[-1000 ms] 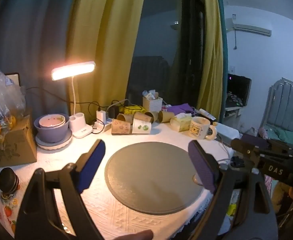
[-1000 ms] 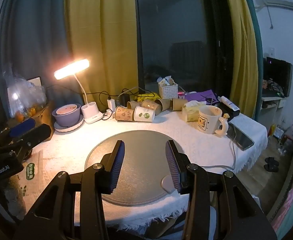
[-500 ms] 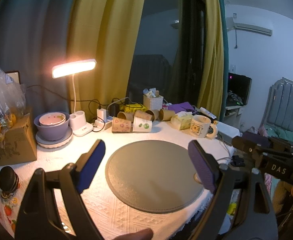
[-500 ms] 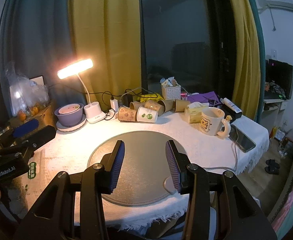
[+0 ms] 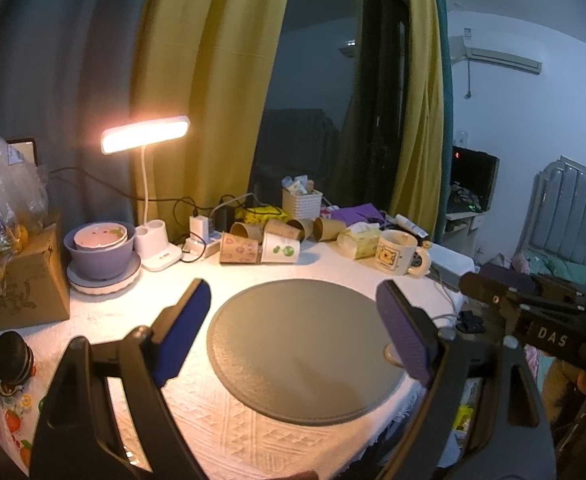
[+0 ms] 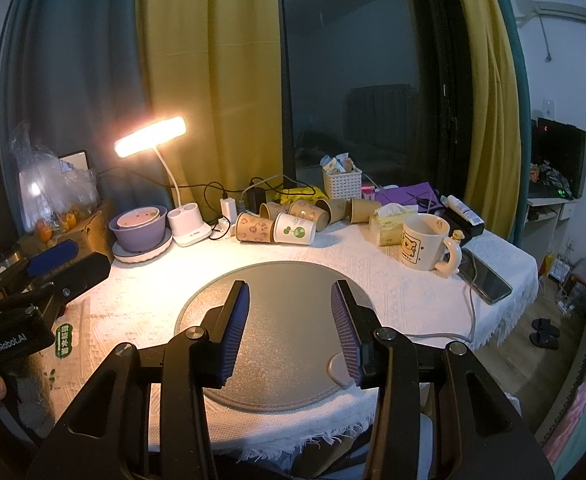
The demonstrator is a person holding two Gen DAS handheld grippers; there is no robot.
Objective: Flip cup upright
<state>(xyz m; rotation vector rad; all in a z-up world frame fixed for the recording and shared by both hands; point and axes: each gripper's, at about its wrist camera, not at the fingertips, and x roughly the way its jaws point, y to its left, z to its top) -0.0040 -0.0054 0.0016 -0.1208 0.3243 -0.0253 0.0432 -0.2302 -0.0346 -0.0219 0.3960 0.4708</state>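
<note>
Several paper cups lie on their sides at the back of the table: a brown patterned cup (image 5: 240, 248) (image 6: 254, 228) nested with a white green-print cup (image 5: 281, 249) (image 6: 294, 230), and plain brown cups (image 5: 285, 229) (image 6: 308, 211) behind them. A round grey mat (image 5: 305, 344) (image 6: 285, 336) lies bare in the middle. My left gripper (image 5: 293, 336) is open wide above the mat's near edge and holds nothing. My right gripper (image 6: 289, 328) is open, narrower, above the mat's front, and holds nothing. Each gripper shows in the other's view, the right one (image 5: 533, 320) and the left one (image 6: 33, 292).
A cream bear mug (image 6: 425, 242) stands upright at the right, next to a tissue pack (image 6: 391, 220) and a phone (image 6: 487, 276). A lit desk lamp (image 6: 151, 142), a purple bowl (image 6: 141, 230), a cardboard box (image 5: 17, 280) and cables stand at the back left.
Both grippers have drawn back and risen slightly, so the table sits a little farther off. Their jaw openings have not changed. The cups have not moved.
</note>
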